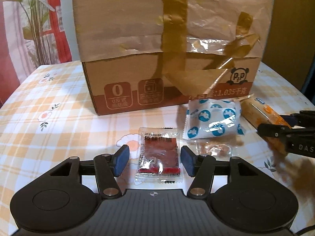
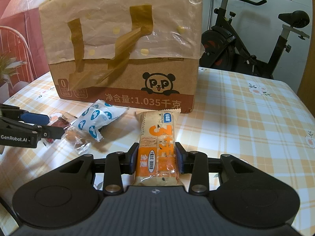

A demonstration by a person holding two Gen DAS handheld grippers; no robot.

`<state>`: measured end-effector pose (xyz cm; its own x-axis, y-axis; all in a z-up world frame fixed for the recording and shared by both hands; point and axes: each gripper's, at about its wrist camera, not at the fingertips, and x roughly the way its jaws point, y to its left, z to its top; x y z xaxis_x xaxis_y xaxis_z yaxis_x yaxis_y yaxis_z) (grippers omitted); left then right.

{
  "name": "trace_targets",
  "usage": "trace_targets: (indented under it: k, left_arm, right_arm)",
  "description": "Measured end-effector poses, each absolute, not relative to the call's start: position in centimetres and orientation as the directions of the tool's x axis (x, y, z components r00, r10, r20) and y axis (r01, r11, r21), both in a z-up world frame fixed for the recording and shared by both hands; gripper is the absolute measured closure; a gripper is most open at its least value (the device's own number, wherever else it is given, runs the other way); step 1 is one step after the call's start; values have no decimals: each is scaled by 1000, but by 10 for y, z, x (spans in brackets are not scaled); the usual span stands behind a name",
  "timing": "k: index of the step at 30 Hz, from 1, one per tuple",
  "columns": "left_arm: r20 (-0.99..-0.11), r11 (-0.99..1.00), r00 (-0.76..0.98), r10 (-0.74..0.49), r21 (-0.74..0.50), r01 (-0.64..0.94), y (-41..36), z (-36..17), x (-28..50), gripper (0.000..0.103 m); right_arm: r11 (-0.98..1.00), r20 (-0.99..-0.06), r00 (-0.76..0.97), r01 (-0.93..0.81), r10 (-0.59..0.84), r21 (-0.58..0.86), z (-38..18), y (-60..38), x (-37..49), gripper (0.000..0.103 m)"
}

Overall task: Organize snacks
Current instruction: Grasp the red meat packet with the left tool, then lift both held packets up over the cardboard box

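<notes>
The left hand-held gripper point(image 1: 155, 160) stands released, its blue pads point(image 1: 122, 160) either side of the clear jerky packet point(image 1: 159, 156) lying flat on the tabletop point(image 1: 59, 122), not touching it. The packet looks light, thin and slippery; a pinch across its stiffer red middle should hold better than the crinkly sealed edges. The right hand-held gripper point(image 2: 156, 158) is clenched on the orange wafer bar point(image 2: 157, 147), a light, brittle thing best gripped mid-length. Beyond lie the blue-dotted pouch point(image 1: 213, 121), a small clear candy wrapper point(image 1: 214, 149) and the cardboard box point(image 1: 173, 45); whether the box is open cannot be told, and the wrapper's contents are unclear.
</notes>
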<state>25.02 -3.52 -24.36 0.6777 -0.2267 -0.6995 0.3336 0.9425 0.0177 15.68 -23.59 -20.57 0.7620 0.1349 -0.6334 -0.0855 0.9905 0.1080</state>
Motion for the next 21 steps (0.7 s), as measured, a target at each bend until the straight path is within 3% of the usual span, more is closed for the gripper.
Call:
trace_targets:
  k: [6,8,10,21]
  left_arm:
    - [-702,933,671,-239,25,359,-38,-243,261,41]
    - [-695,936,678,-239,20,351,-36,-242,261,60]
    - [-691,940,677,-253,-10,340,-32,-240,258,63]
    - [-585,952,760,-283,-77,295,-10,-217,212,63]
  right_arm:
    - [991,-634,762,-86,135,107,-206,-236,157,63]
    - [990,-634,762,-86,135,108,-206,-236,157,63]
    - [990,-633,762,-86,136,109,-206,-236,157,63]
    - [990,-633,762,-87,138,111,-206,-236,157,63]
